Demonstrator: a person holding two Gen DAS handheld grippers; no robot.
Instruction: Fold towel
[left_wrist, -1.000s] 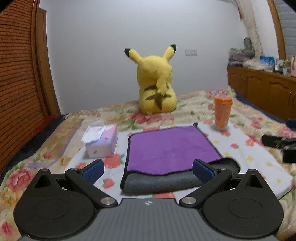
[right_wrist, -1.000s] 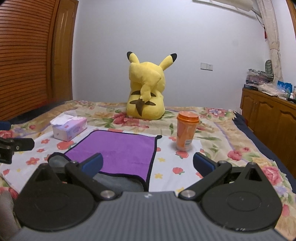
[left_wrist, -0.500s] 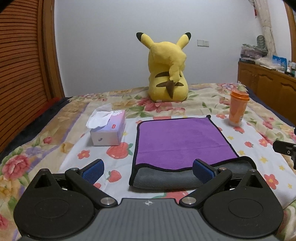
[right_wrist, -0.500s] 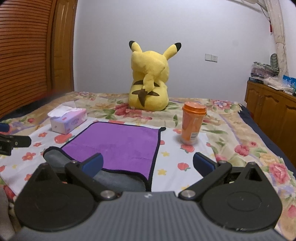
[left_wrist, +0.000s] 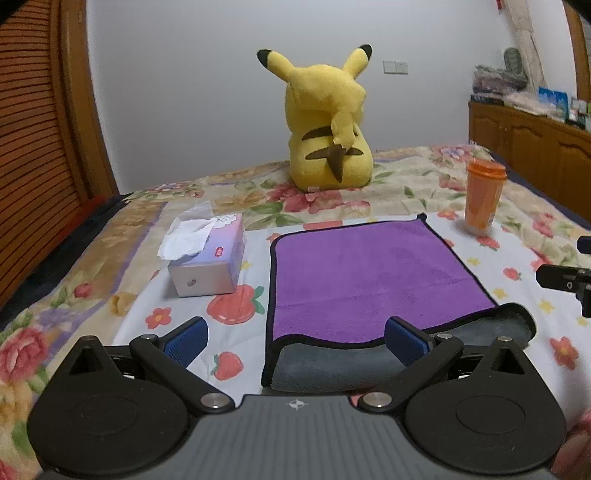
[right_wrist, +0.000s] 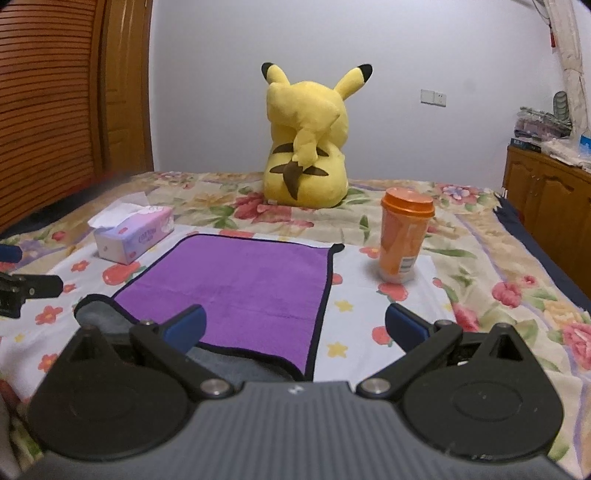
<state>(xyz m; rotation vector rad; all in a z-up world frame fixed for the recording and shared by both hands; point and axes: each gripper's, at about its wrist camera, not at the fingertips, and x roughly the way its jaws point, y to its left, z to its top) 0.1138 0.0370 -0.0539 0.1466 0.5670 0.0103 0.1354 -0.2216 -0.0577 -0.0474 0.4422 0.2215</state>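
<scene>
One fold made so far, by the look of it: towel (left_wrist: 365, 277) lying flat on the bedspread (left_wrist: 110, 258) in the centre of the left view, purple side up, grey underside showing along the near edge at lower middle, so the top layer stops short of the edge below. In the right view, same towel (right_wrist: 243, 284) at centre left. Left gripper (left_wrist: 295, 338) wide apart at the bottom of its frame, holding nothing, hovering just short of the near edge. Right gripper (right_wrist: 295, 326) likewise spread and empty, above the near right corner. Probably still to do: a second fold and squaring of edges. Tissue box (left_wrist: 207, 254) at left, orange cup (left_wrist: 482, 197) at upper right, yellow plush toy (left_wrist: 327, 122) behind, all clear of the cloth.
</scene>
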